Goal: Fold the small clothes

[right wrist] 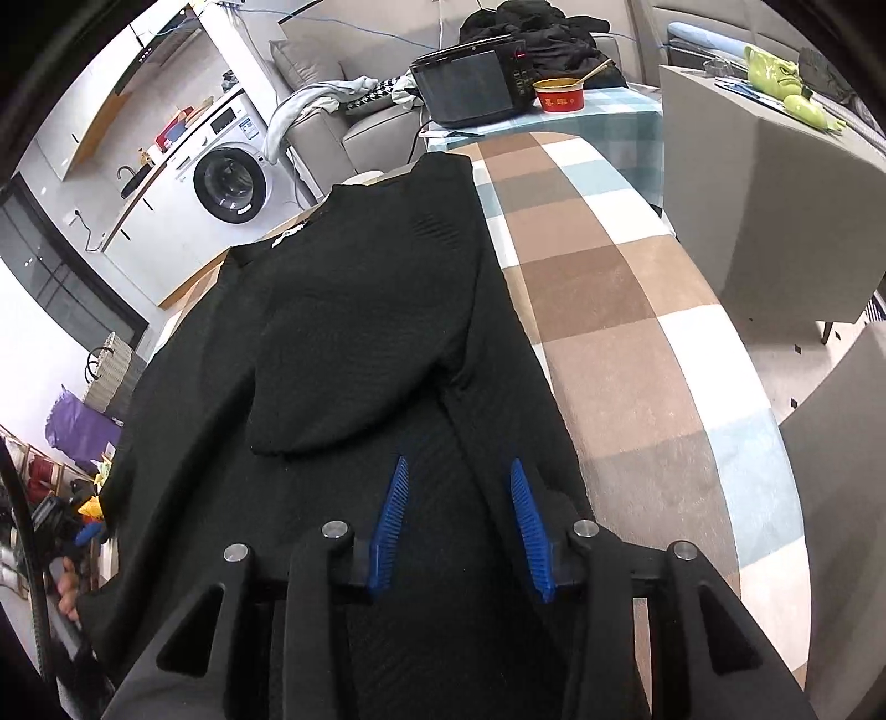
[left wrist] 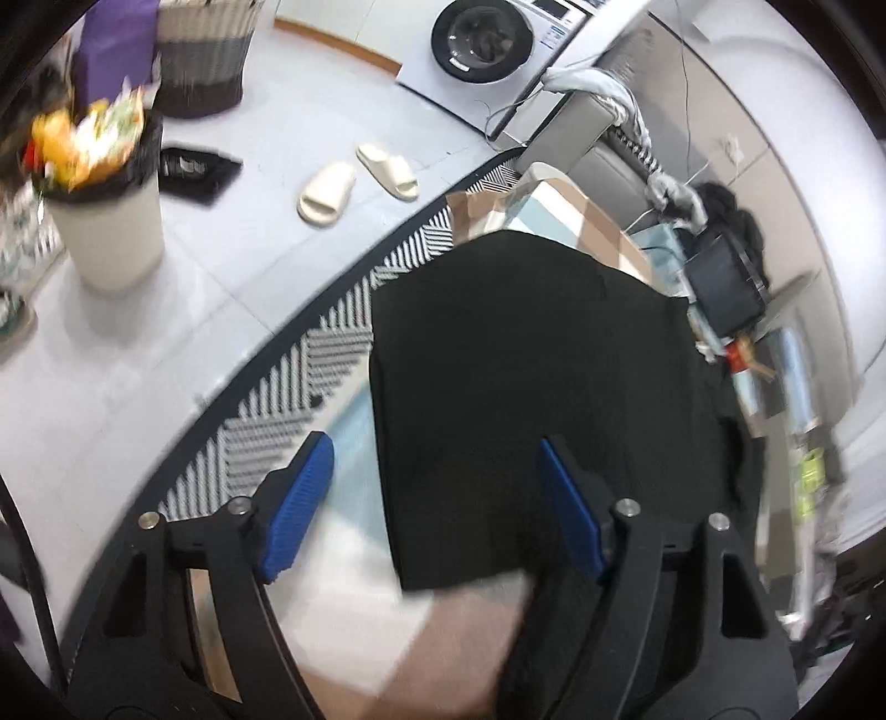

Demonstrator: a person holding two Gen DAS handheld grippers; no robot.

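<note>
One black garment (right wrist: 354, 332), two slippers (left wrist: 357, 183), one washing machine (left wrist: 487, 41).

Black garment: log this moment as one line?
black garment flat on checked cloth, sleeve folded in | left gripper open over hem | right gripper open above it

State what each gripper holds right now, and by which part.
Nothing is held. The left gripper is open over the black garment's near corner; the right gripper is open above its near edge.
</note>
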